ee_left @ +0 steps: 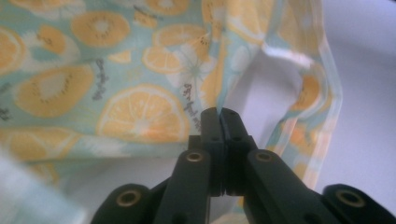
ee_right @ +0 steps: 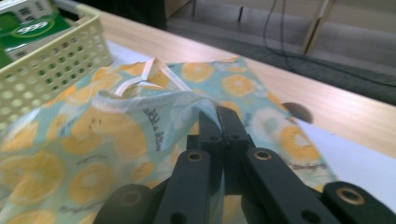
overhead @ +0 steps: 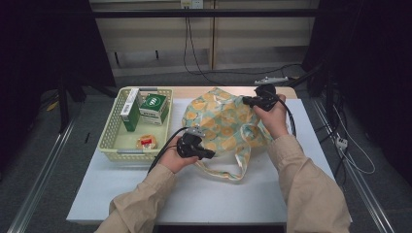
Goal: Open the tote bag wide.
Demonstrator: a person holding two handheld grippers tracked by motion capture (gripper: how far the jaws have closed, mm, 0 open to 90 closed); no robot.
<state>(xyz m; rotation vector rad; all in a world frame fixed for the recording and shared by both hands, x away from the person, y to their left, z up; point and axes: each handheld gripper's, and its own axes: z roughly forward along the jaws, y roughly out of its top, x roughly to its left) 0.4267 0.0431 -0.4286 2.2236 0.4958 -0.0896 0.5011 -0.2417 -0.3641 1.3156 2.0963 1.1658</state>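
With my left tongs and right tongs both clenched on the rim of the citrus-print bag lying on the surface beside the basket, I reckon the thin cloth could slip free if I pull unevenly.

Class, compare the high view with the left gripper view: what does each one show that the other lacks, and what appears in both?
High view alone: the cream basket holding green boxes, the person's sleeves, and the right gripper pinching the bag's far edge.
Left gripper view alone: close print detail and small lettering on the cloth.
Both: the fruit-print bag, its handle loop, the left gripper shut on the bag's edge, and the white tabletop.
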